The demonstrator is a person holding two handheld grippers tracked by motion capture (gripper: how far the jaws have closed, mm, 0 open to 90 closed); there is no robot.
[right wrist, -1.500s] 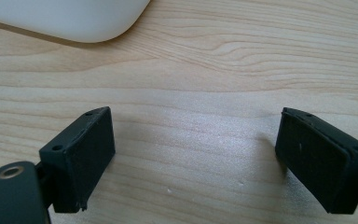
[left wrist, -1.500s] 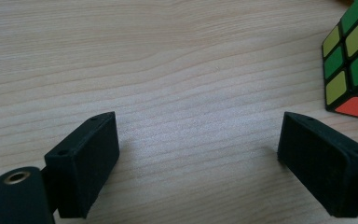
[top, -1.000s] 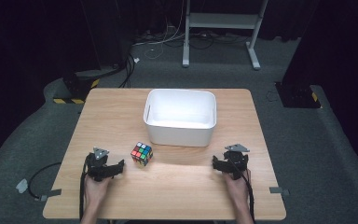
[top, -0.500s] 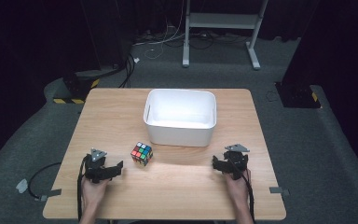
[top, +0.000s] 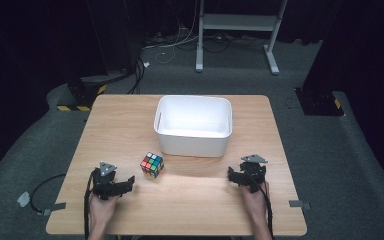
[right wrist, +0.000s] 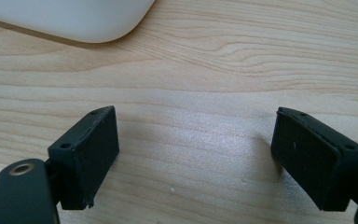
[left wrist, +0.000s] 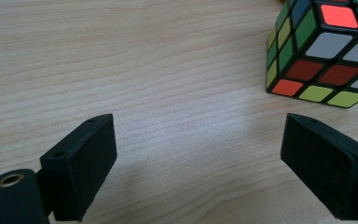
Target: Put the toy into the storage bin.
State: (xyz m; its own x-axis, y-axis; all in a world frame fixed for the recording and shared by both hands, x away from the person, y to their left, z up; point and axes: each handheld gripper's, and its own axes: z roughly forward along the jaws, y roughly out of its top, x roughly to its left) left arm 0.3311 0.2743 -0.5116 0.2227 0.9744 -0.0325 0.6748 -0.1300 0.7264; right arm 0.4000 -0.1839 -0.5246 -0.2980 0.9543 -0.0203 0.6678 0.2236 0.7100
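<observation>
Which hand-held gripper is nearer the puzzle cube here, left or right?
Left. The left hand-held gripper sits just short of the puzzle cube, jaws open; the right hand-held gripper rests far across the table.

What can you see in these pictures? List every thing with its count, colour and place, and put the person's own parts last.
Table: one, light wood, centre of the high view.
Bin: one, white, open-topped, on the far half of the table.
Puzzle cube: one, multicoloured with black edges, on the table just in front of the bin's left corner.
Metal stand: one, pale grey, on the floor beyond the table.
Cables: several, dark and white, on the grey floor behind the table.
Left gripper: one, black, near the table's front left; jaws open with bare wood between them, just been opening, the cube ahead to their right.
Right gripper: one, black, near the front right; jaws open over bare wood.
Hands: two, at the near edge, one holding each gripper.
</observation>
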